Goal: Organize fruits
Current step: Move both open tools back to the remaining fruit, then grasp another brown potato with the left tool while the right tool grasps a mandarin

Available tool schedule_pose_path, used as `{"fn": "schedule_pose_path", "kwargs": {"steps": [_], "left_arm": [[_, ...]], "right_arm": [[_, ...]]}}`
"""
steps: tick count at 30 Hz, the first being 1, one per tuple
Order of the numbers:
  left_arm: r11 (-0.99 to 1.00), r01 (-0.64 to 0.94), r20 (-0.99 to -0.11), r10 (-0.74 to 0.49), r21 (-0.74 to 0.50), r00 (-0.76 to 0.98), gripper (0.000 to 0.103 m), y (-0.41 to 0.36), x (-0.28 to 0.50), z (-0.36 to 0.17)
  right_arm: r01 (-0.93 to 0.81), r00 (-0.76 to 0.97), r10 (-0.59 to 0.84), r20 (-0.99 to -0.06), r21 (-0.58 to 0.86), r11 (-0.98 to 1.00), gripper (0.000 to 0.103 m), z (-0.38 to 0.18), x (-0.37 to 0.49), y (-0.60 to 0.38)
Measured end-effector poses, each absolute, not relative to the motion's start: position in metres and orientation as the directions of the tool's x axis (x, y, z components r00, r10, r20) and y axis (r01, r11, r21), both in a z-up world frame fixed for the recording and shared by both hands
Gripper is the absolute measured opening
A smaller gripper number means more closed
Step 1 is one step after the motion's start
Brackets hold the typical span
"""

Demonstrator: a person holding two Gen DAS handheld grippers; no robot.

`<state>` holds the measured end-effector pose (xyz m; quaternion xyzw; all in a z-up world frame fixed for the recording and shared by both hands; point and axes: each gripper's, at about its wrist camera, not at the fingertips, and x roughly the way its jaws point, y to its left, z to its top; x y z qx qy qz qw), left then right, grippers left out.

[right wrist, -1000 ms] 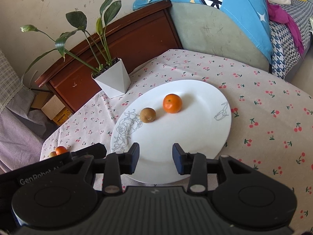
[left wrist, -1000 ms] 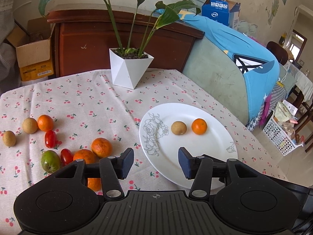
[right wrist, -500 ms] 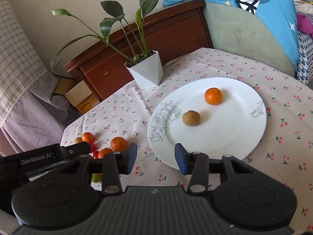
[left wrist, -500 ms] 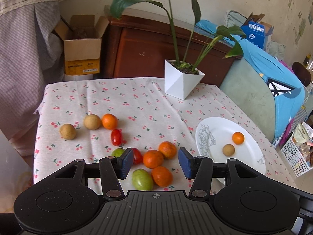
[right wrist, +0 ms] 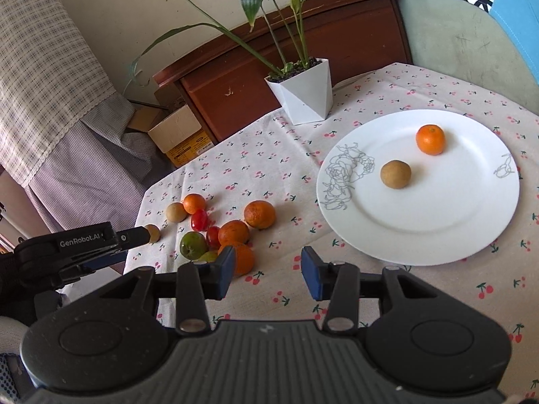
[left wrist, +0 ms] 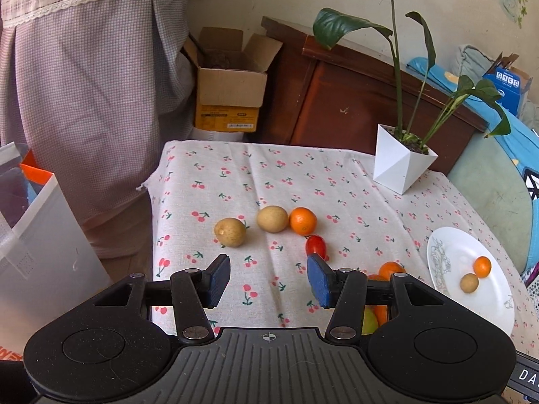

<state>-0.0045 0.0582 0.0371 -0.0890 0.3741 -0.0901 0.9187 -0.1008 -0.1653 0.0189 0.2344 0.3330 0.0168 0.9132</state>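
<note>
A white plate (right wrist: 471, 222) holds a small orange (right wrist: 430, 139) and a brown fruit (right wrist: 395, 174); it also shows in the left wrist view (left wrist: 495, 306). Left of it on the cherry-print cloth lie two brown fruits (left wrist: 230, 232) (left wrist: 272, 219), an orange (left wrist: 303, 221), a red tomato (left wrist: 315, 245), more oranges (right wrist: 259, 214) and a green fruit (right wrist: 193, 245). My left gripper (left wrist: 267, 284) is open and empty, above the cloth just short of the brown fruits. My right gripper (right wrist: 264, 272) is open and empty, between the fruit pile and the plate.
A white angular plant pot (left wrist: 402, 165) stands at the table's back. A wooden cabinet (left wrist: 357, 97) and a cardboard box (left wrist: 229, 94) are behind the table. A translucent bin (left wrist: 37, 235) stands left of the table. A blue-covered sofa (right wrist: 471, 27) is at the right.
My left gripper has swung left, from over the plate to the loose fruits at the table's left side. My right gripper has also shifted left, off the plate toward the fruit pile. Both stayed open.
</note>
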Motion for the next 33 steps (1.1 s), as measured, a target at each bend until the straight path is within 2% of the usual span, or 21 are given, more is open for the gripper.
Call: {"fn": "schedule_pose_path", "kwargs": {"steps": [9,23,33], "left_arm": [[0.977,0.042,-0.671,-0.176,-0.211,0.720,0.048,0.070,0.017,0.021],[0.986,0.052,-0.668,-0.146,-0.159,0.729,0.046,0.057,0.037,0.006],[0.987,0.071,-0.653,-0.147,-0.141,0.743,0.031,0.051,0.044,0.001]], "right_arm": [[0.100,0.769,0.219,-0.601,0.452,0.886,0.045,0.013,-0.092,-0.154],[0.089,0.768,0.249,-0.590,0.483,0.871,0.045,0.006,-0.080,-0.154],[0.088,0.762,0.252,-0.597,0.481,0.873,0.045,-0.004,-0.069,-0.147]]}}
